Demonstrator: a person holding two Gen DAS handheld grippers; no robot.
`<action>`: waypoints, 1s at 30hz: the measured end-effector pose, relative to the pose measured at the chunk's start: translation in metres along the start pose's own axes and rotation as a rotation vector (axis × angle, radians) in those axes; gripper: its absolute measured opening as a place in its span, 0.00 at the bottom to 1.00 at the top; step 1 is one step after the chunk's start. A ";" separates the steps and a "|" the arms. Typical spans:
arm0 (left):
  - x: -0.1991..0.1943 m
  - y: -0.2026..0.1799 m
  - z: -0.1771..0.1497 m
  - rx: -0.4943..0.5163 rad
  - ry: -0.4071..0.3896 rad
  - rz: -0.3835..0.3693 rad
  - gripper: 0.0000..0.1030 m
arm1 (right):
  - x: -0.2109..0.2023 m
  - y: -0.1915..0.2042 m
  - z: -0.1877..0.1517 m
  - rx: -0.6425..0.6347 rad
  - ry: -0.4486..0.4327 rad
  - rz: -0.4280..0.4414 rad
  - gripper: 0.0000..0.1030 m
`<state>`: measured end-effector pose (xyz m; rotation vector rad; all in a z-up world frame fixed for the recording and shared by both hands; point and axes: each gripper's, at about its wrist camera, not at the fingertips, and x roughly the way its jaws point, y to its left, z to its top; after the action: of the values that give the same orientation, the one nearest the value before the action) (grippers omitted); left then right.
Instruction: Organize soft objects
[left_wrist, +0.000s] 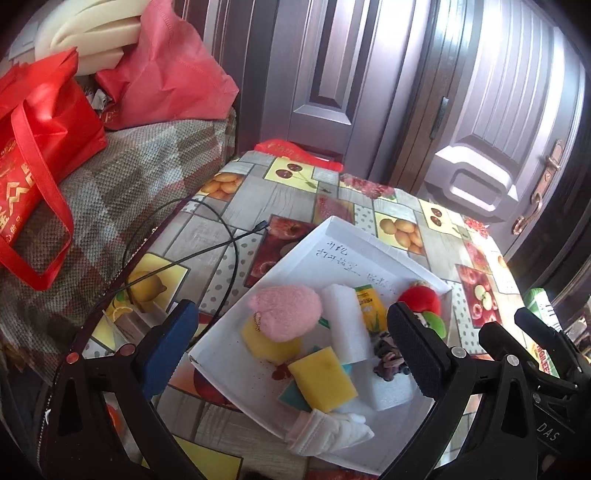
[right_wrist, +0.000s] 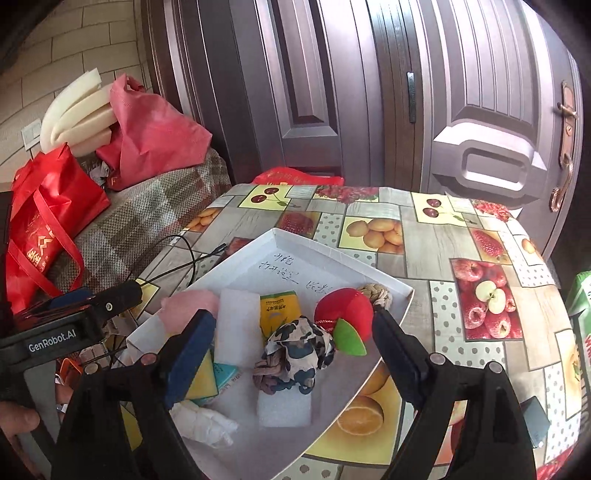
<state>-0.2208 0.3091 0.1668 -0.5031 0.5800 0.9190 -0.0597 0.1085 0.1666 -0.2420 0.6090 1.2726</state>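
**Both grippers wide and empty over the white box lid**

The left gripper (left_wrist: 291, 350) has its jaws spread wide. Nothing is between them. The right gripper (right_wrist: 291, 358) is spread wide too, and it holds nothing.

All the soft things lie inside the white box lid (left_wrist: 373, 236). The pink fluffy toy (left_wrist: 286, 308) sits near the lid's left edge, on top of a yellow sponge (left_wrist: 323, 378). A white foam block (left_wrist: 345, 321) lies in the middle of the lid. The spotted cloth knot (right_wrist: 295, 352) rests on another foam piece near the lid's front. The red plush apple (right_wrist: 345, 314) is by the lid's right wall. A white rolled sock (left_wrist: 328, 432) lies at the lid's near edge.

I think everything is in, so the job looks close to done. If one more thing needs moving, pick just one. Come down straight over it. Squeeze gently, because soft things squash and slip. Do not bump the lid's thin wall.

The lid sits on a table (right_wrist: 443, 236) with a fruit picture cloth. A black cable (left_wrist: 207, 236) curls left of the lid. A red bag (left_wrist: 40, 147) lies farther left, on a checked blanket. A dark door (right_wrist: 480, 129) stands behind the lid.
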 end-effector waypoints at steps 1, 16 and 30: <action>-0.010 -0.005 0.003 0.013 -0.021 -0.018 1.00 | -0.014 0.000 0.002 -0.006 -0.028 -0.016 0.85; -0.148 -0.054 0.001 0.057 -0.201 0.150 1.00 | -0.155 -0.028 0.014 0.080 -0.286 -0.219 0.85; -0.190 -0.110 -0.055 0.102 -0.175 0.234 1.00 | -0.221 -0.060 -0.022 0.057 -0.392 -0.196 1.00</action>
<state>-0.2321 0.1076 0.2678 -0.2625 0.5308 1.1372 -0.0457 -0.1008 0.2609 -0.0015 0.2761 1.0731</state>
